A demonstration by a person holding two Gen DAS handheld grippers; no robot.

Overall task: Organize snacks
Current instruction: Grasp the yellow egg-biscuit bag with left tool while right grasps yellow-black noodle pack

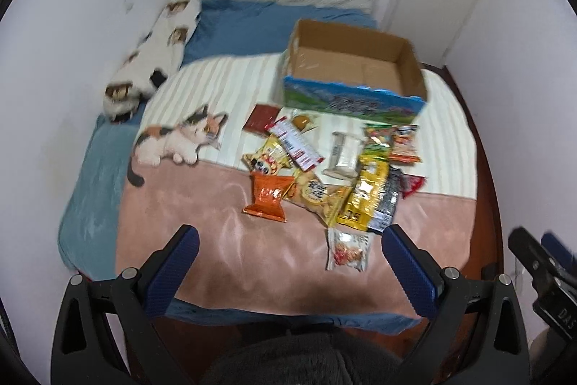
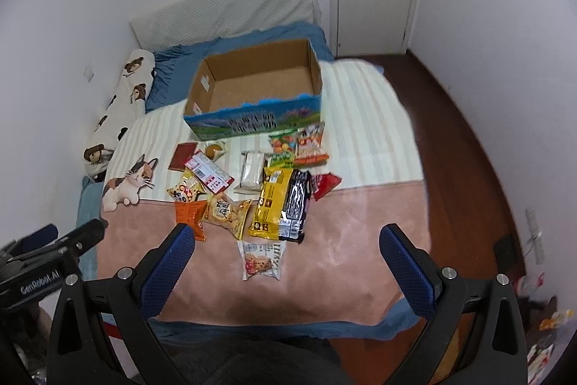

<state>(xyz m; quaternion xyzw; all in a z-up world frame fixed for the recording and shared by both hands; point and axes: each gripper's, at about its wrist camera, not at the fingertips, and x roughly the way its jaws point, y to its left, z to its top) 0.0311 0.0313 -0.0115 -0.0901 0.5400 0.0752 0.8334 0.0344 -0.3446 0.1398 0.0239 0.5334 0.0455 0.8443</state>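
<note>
Left hand-held gripper [image 1: 288, 253] hangs spread wide and empty over the near edge of the bed [image 1: 90, 168]; right hand-held gripper [image 2: 287, 249] likewise spread wide, nothing between its pads. Nearest to both is the white cookie packet [image 2: 262, 259], lying flat and alone on the pink blanket [image 2: 360, 222], just short of the main snack pile. Beyond it lie the orange chip bag [image 1: 267, 196], yellow snack bag [image 2: 229, 210], long yellow packet [image 2: 270, 202] and black packet [image 2: 296, 204], overlapping each other; the clear-wrapped white block [image 2: 252, 168] sits mid-pile. The open cardboard box [image 2: 202, 85] stands behind the pile, empty as far as visible. Judgement: packets are light, crinkly, slippery film, puffed bags crush easily, so pinch at a sealed end seam or flat edge, not the belly. The soft blanket gives underneath, so pads may snag cloth. The cookie packet looks the easiest first pick.
</note>
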